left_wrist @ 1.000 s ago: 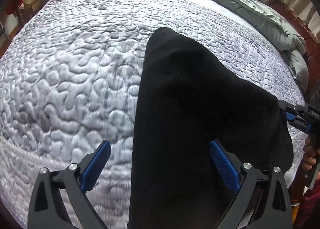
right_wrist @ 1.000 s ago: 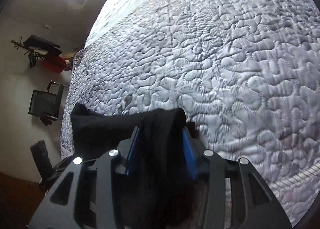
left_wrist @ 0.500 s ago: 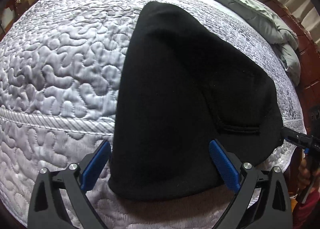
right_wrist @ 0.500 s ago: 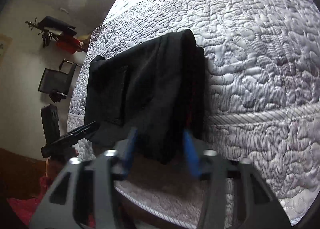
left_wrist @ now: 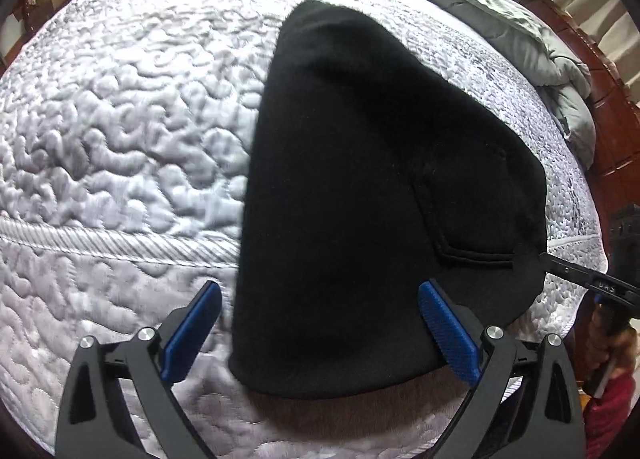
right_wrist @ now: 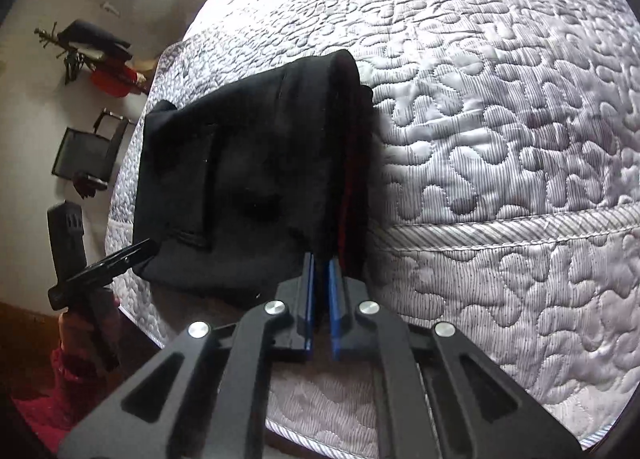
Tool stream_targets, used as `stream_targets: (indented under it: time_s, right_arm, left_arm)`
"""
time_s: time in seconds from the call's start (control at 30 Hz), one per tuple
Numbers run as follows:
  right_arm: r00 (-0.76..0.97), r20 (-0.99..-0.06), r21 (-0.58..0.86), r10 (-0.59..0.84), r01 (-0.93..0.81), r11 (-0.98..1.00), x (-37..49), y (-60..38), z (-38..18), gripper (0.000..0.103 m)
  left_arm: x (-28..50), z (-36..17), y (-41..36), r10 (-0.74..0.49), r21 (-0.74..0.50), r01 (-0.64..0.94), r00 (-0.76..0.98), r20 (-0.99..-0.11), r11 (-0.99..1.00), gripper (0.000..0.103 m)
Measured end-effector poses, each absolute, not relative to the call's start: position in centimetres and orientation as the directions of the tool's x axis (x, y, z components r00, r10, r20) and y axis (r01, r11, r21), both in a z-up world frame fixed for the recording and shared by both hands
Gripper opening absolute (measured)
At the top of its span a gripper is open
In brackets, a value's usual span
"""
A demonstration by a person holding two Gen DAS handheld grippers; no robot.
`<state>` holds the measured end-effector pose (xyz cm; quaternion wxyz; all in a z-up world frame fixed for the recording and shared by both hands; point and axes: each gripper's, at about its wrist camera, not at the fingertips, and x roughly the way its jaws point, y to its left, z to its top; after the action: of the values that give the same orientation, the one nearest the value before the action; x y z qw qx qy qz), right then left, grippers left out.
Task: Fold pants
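The black pants (left_wrist: 372, 195) lie folded in a thick stack on the quilted bed, hanging a little over its near edge; a back pocket shows on top. My left gripper (left_wrist: 320, 327) is open, its blue pads spread wide on either side of the stack's near end, holding nothing. In the right wrist view the pants (right_wrist: 256, 163) lie just beyond my right gripper (right_wrist: 322, 279), whose blue pads are almost together with nothing between them, right at the stack's near right corner. The right gripper's tip also shows in the left wrist view (left_wrist: 560, 269) at the stack's right edge.
The grey-white quilted bedspread (left_wrist: 120, 119) covers the bed, with a piped seam along its near edge. A grey duvet (left_wrist: 500, 23) is bunched at the far right by a wooden headboard (left_wrist: 612, 99). A chair (right_wrist: 88, 151) and coat rack (right_wrist: 92, 55) stand by the wall.
My right gripper let go of the pants, drew back and closed its pads. The stack now rests on the bed. My left gripper pulled back slightly, still open.
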<state>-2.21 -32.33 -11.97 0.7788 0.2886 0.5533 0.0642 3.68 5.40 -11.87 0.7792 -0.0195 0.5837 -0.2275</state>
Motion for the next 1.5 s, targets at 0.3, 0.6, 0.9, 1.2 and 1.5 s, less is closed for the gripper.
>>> stream_targets:
  time_s: [0.3,0.6,0.9,1.2,1.5]
  right_arm:
    - [0.374,-0.839,0.492,0.396,0.21,0.845,-1.8,-31.5,-11.9,0.008]
    - [0.387,-0.833,0.494,0.395,0.2,0.846,-1.2,-32.1,-10.4,0.004]
    - [0.322,-0.882,0.426,0.344,0.234,0.874,-0.2,-31.2,-12.8,0.005]
    - [0.355,-0.889,0.38,0.288,0.224,0.898,-0.7,-30.3,-9.5,0.031]
    - [0.37,-0.906,0.312,0.206,0.254,0.915,-0.9,-29.8,-6.9,0.082]
  left_arm:
    - [5.6,-13.9,8.1,-0.574,-0.54,0.283,0.045,-0.818,0.793,0.097]
    - [5.4,-11.5,10.1,-0.612,-0.581,0.24,0.081,-0.787,0.778,0.032]
    - [4.0,-12.9,8.0,-0.461,-0.397,0.325,0.146,-0.875,0.858,0.036]
    - [3.3,-8.6,4.7,-0.28,-0.124,0.453,0.297,-0.913,0.883,0.072]
    - [4.8,-7.3,2.7,-0.257,-0.108,0.427,0.31,-0.915,0.898,0.083]
